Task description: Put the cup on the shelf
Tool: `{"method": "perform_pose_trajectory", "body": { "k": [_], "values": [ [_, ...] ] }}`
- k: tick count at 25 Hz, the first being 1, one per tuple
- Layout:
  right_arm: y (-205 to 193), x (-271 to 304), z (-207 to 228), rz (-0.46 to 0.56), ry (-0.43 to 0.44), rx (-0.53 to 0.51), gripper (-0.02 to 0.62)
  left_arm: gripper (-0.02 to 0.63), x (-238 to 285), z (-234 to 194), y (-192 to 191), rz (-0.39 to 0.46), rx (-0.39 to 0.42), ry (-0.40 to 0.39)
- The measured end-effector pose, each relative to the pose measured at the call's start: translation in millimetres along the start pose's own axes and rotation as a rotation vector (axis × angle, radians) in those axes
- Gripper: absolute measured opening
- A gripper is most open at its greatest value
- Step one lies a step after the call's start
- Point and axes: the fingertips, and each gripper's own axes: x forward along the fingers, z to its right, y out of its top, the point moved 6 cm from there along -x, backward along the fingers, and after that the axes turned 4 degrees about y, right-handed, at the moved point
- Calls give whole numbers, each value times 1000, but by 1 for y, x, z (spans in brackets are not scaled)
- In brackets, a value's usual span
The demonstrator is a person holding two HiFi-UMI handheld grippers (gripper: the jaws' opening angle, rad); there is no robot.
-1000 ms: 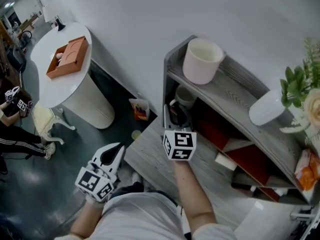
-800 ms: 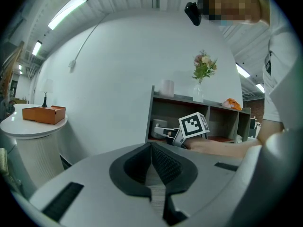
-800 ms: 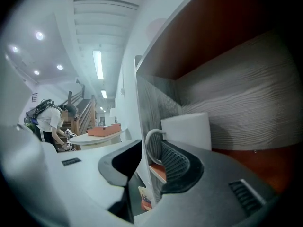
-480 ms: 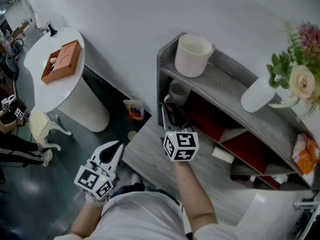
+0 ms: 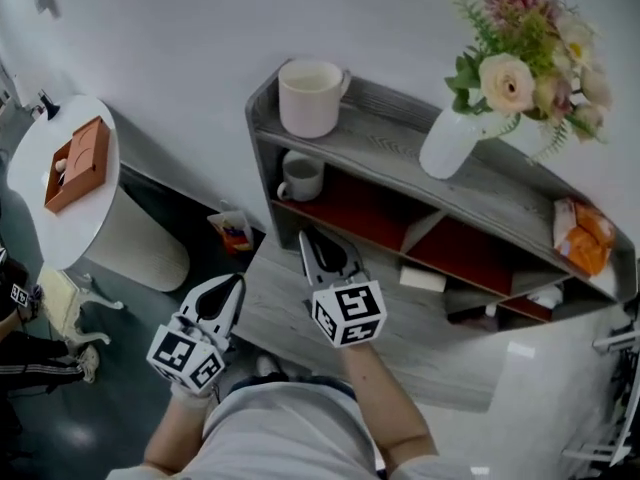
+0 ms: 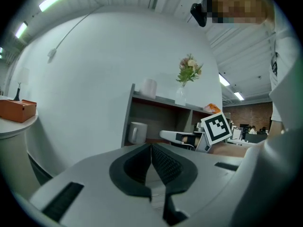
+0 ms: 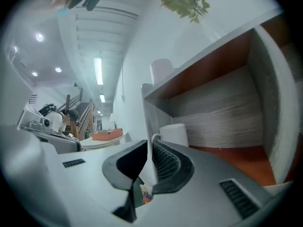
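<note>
A white mug (image 5: 300, 178) stands upright in the left compartment of the grey shelf's (image 5: 380, 148) lower level, handle to the left. The same mug (image 6: 137, 132) shows in the left gripper view, and in the right gripper view it (image 7: 176, 134) sits just past the jaws. My right gripper (image 5: 312, 236) hovers over the grey wooden top in front of that compartment, shut and empty, a short way from the mug. My left gripper (image 5: 236, 281) hangs lower left, off the top's edge, also shut and empty.
A large cream pot (image 5: 310, 98) and a white vase with flowers (image 5: 450, 143) stand on the shelf's top board, with an orange packet (image 5: 580, 236) at its right end. A round white table with an orange box (image 5: 75, 163) is at the left. A small carton (image 5: 232, 230) lies on the floor.
The right gripper has drawn back from the lower compartment, leaving the mug standing there. The head view has swung, bringing the vase and flowers into sight. The left gripper has barely moved.
</note>
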Motion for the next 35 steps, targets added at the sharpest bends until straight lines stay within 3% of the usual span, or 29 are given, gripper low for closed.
{"method": "perform_pose_trajectory", "body": {
  "k": [8, 16, 24, 35],
  "values": [
    [5, -62, 3, 37, -89, 6, 41, 17, 32, 25, 4, -4, 19, -169],
    [-4, -99, -4, 55, -170, 11, 41, 17, 51, 43, 1, -21, 36, -287],
    [-12, -114, -9, 69, -210, 15, 41, 17, 62, 51, -1, -34, 43, -340],
    [-14, -118, -6, 59, -213, 6, 41, 17, 70, 54, -7, -43, 43, -348]
  ]
}}
